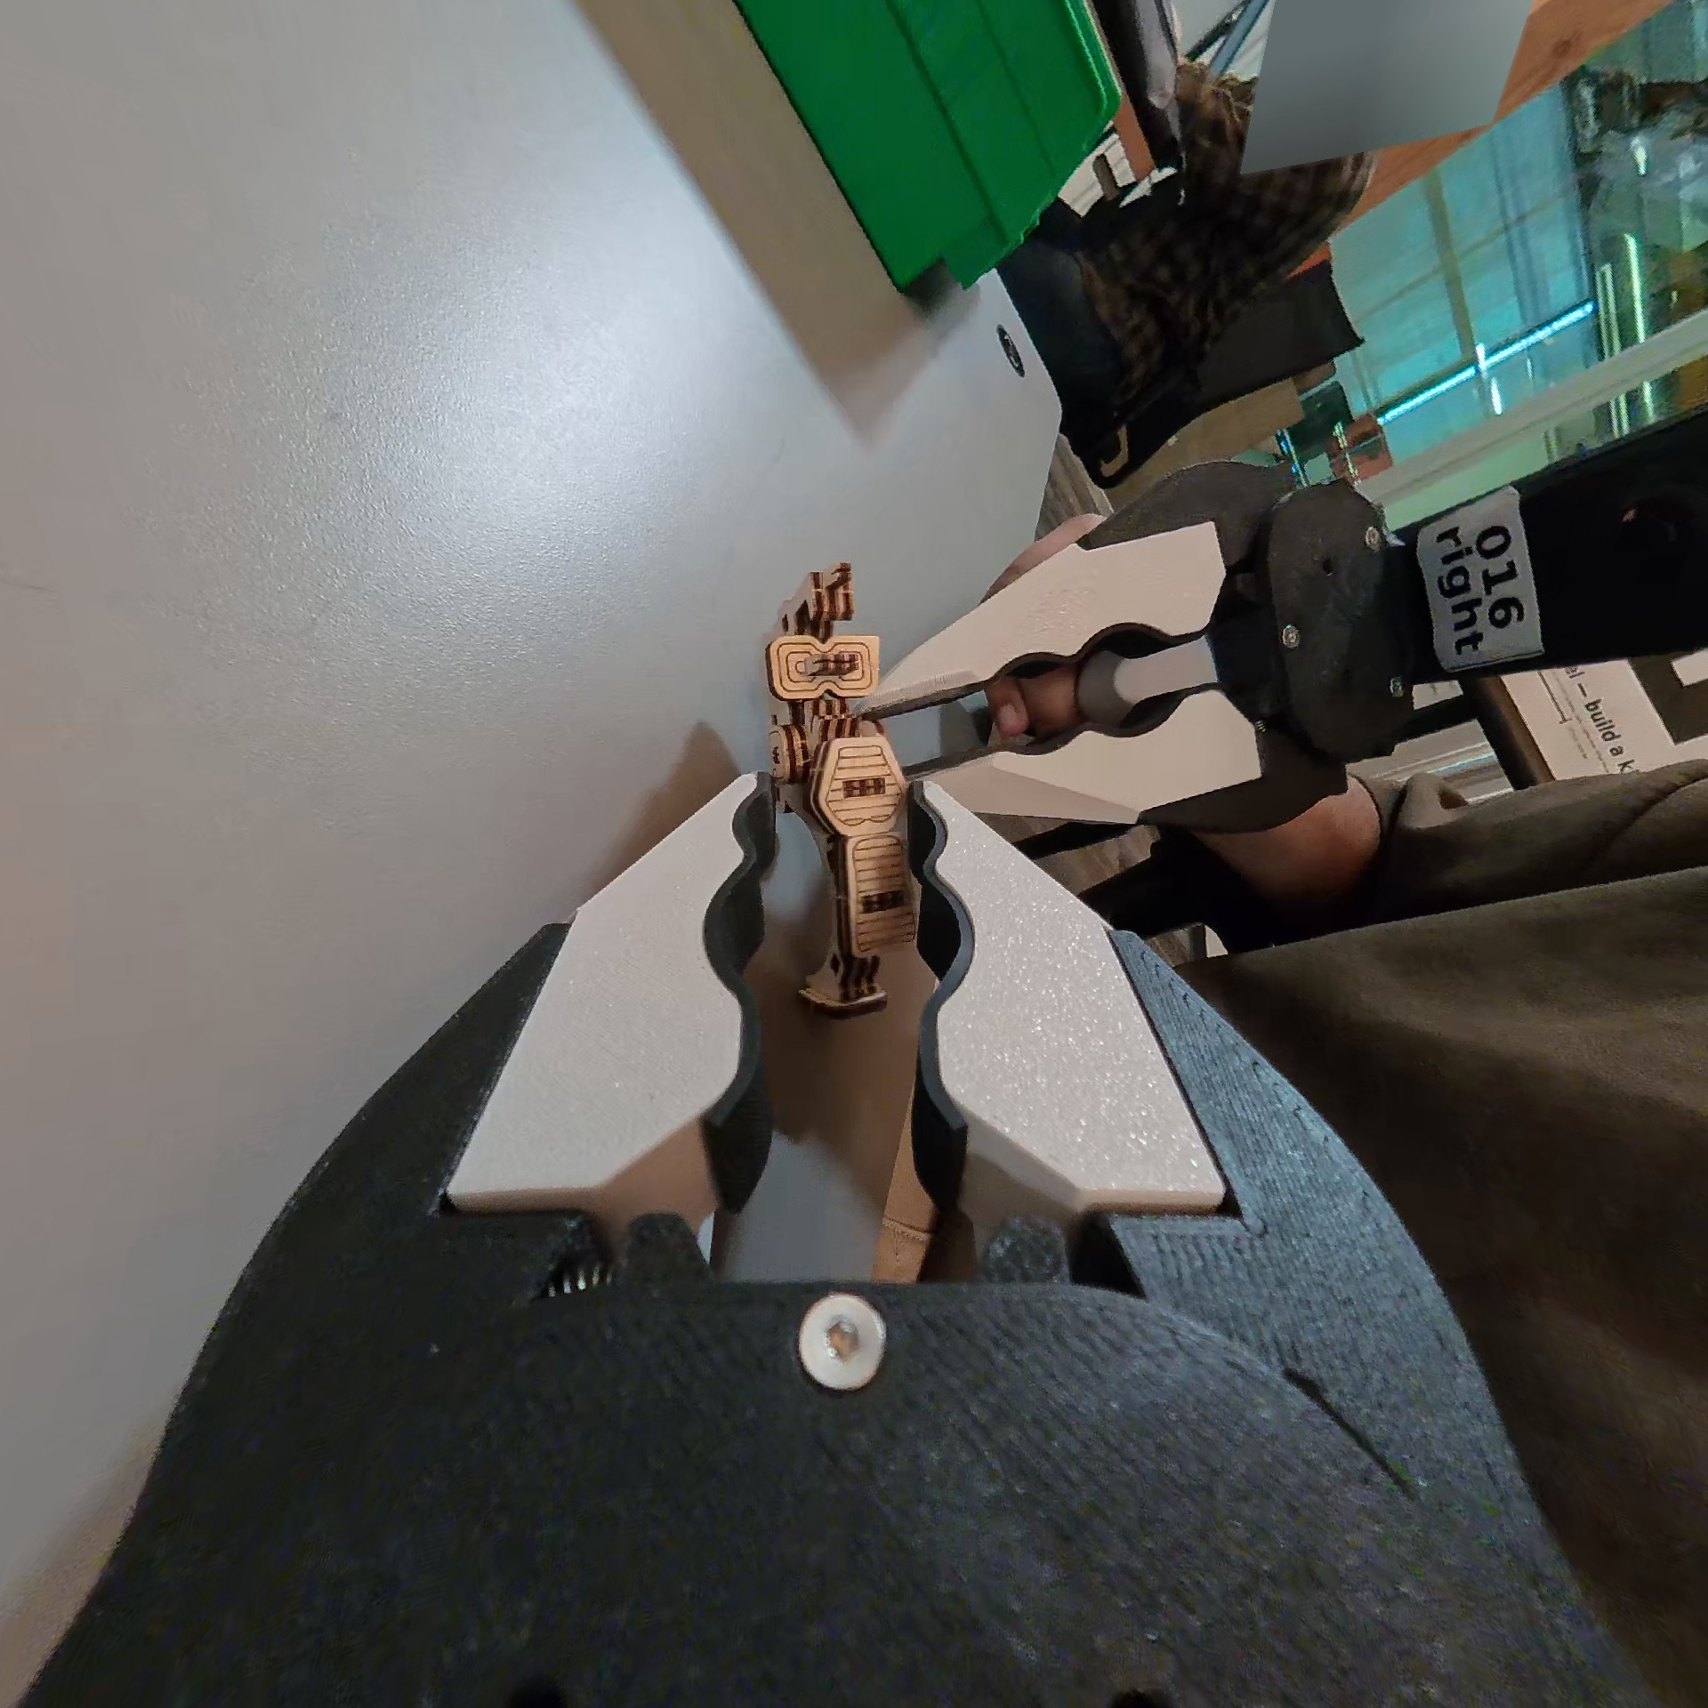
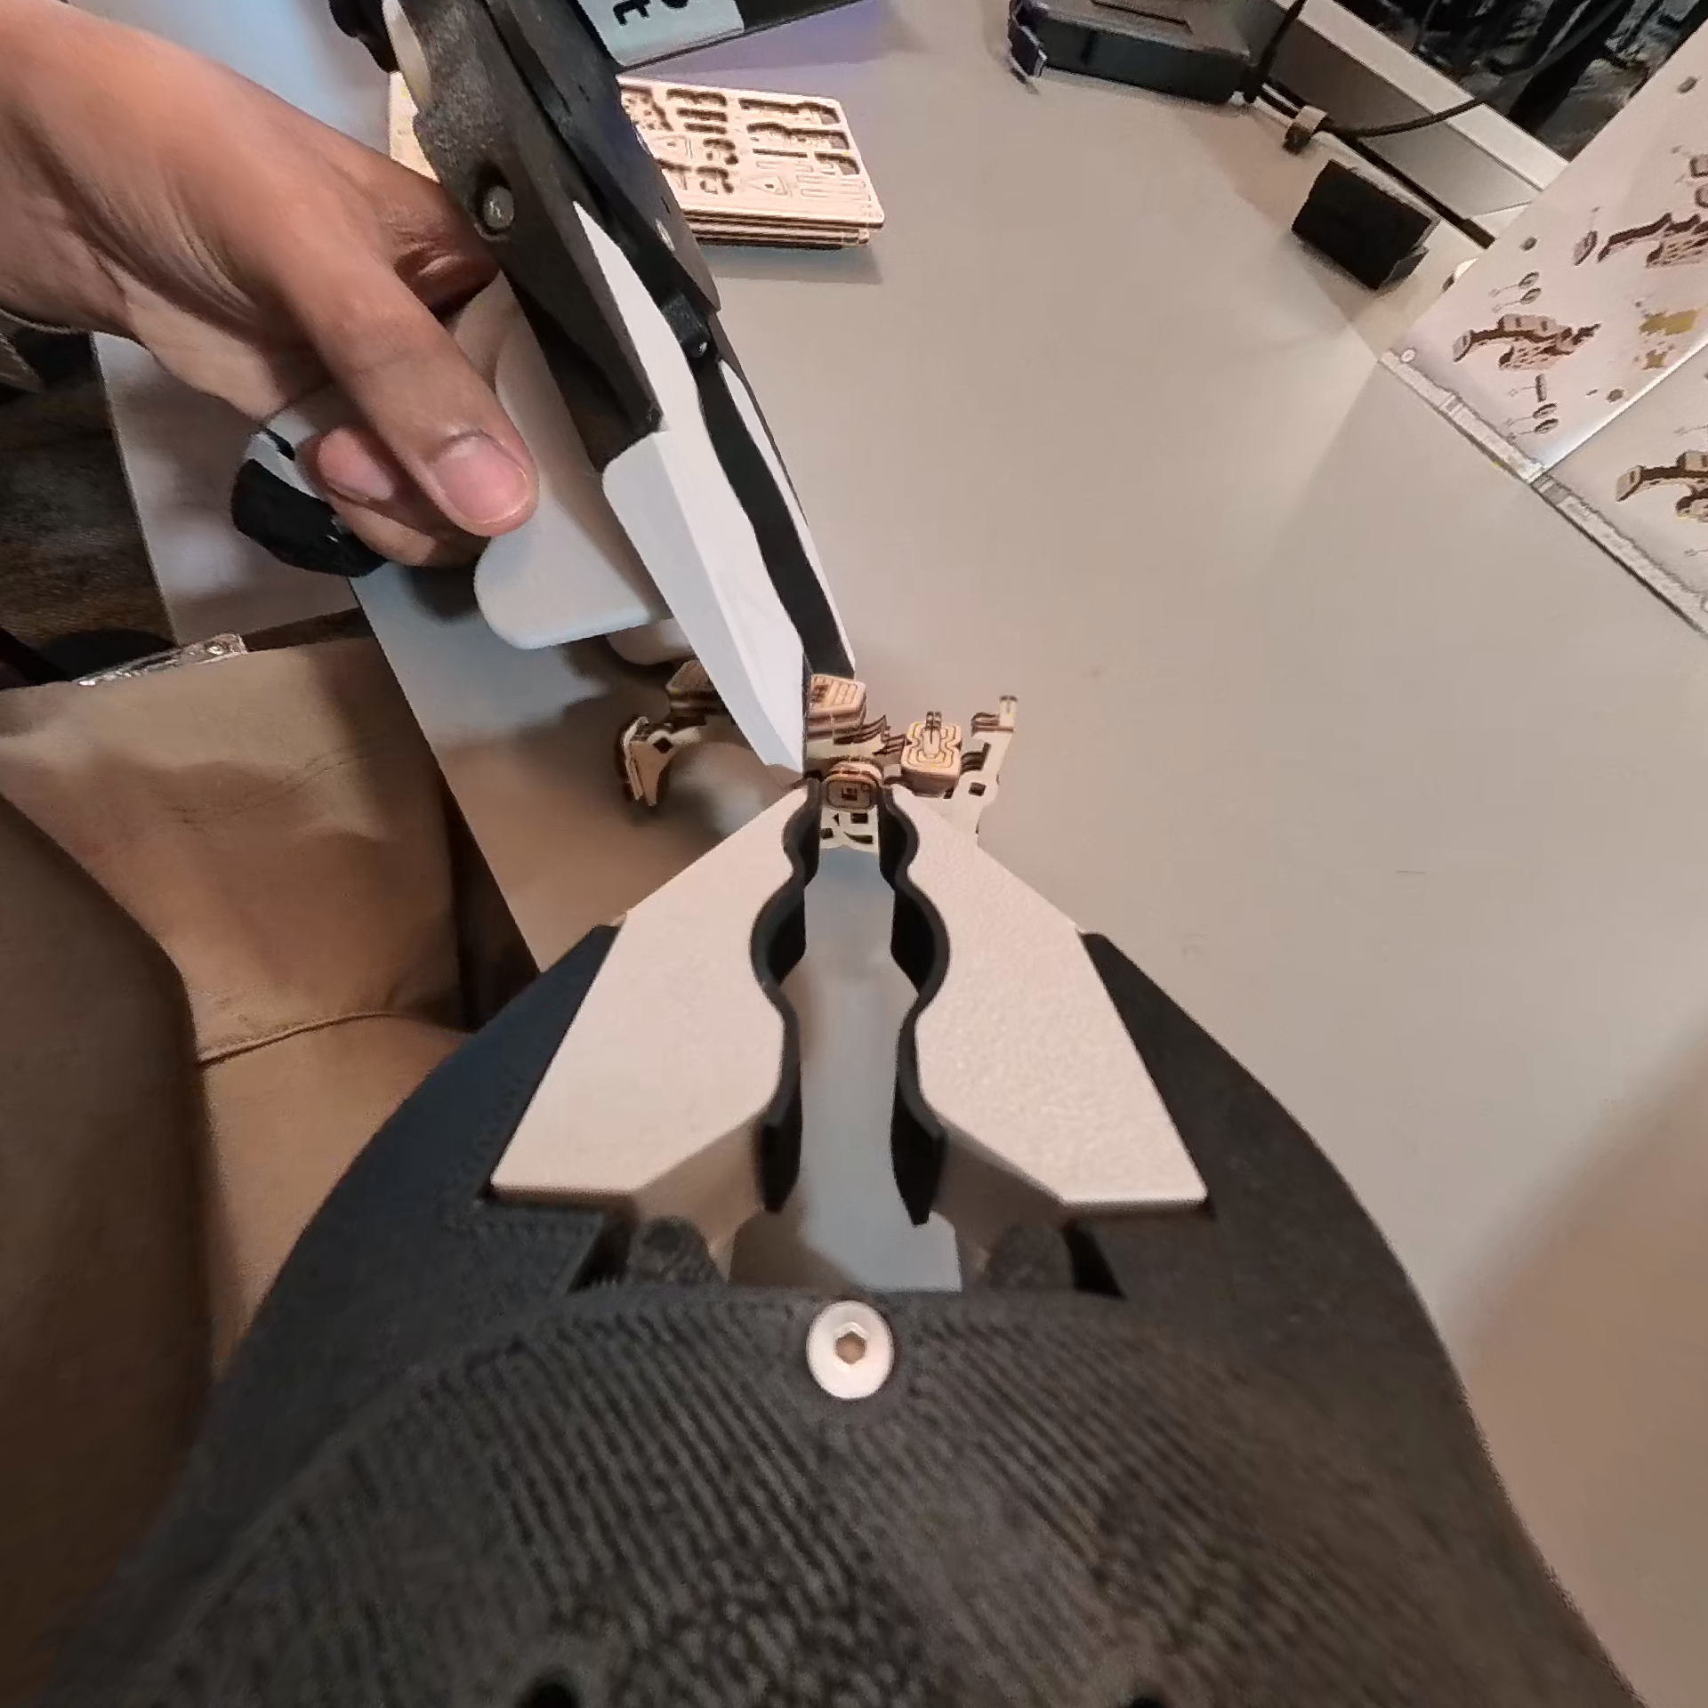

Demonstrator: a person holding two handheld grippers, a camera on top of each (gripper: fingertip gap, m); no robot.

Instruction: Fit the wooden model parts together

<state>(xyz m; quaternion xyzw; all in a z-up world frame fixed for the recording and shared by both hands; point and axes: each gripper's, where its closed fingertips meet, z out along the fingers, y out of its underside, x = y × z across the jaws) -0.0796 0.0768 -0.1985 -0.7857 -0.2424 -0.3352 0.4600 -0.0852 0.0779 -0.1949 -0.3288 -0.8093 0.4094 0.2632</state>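
A small wooden model of layered laser-cut parts hangs in the air just above the grey table. My left gripper is shut on its middle, with the model's foot pointing back between the fingers. My right gripper comes in from the right and is shut on a small wooden part at the model's side. In the right wrist view, my right gripper pinches that small square-faced part against the model. The left gripper reaches down from the upper left, held by a hand.
Wooden part sheets lie at the back of the table, an instruction sheet at the right, and a small black box beside cables. A green bin stands at the far edge. A person's lap is close below. My two grippers' fingertips are within a few centimetres of each other.
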